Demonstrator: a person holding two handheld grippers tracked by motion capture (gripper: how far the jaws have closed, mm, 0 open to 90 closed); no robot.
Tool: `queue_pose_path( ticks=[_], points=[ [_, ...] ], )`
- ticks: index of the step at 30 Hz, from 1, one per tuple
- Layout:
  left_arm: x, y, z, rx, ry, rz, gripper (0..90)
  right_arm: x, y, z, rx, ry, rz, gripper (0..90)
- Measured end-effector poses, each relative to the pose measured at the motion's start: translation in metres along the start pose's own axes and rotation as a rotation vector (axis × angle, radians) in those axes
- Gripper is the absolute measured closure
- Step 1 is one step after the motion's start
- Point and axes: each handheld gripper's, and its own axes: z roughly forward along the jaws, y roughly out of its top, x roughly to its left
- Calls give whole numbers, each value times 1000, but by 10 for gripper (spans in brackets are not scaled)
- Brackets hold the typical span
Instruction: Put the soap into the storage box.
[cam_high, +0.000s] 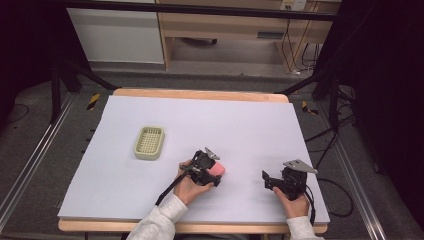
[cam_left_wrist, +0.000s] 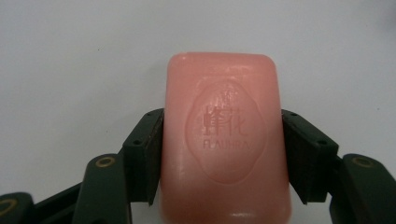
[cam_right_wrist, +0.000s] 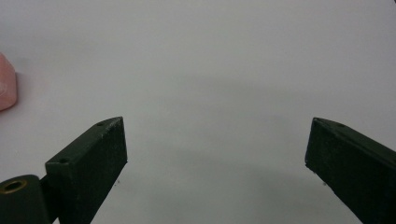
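Already the left gripper (cam_left_wrist: 223, 154) clamps the pink soap (cam_left_wrist: 224, 140); the right gripper (cam_right_wrist: 215, 163) gapes empty, and the soap dish (cam_high: 149, 143) awaits, presumably.

Pink soap bar (cam_left_wrist: 224, 140), glossy, stamped with an oval emblem and lettering in the same pink. Black fingers (cam_left_wrist: 144, 154) either side of it, brass-coloured rivets at the joints. Pale yellow-green soap dish (cam_high: 149, 142) at ten o'clock from the bar, gridded inside. White sheet (cam_high: 240, 125) over a light wood bench (cam_high: 200, 93). Black right gripper (cam_high: 272, 181) too, grey plate on top. White sleeves at six o'clock.
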Motion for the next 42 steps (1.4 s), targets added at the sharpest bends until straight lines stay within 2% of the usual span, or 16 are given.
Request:
queue_pose_path(
  ticks=[15,33,42],
  points=[
    [9,-3,-28,-53,-11,-9,373,0,0,0,-4,0,-6,58],
    [37,-16,-64,-117,-3,-67,374,0,0,0,-4,-3,-5,58],
    [61,-30,-89,-158,27,-107,374,1,0,0,-2,-4,-7,58]
  ],
)
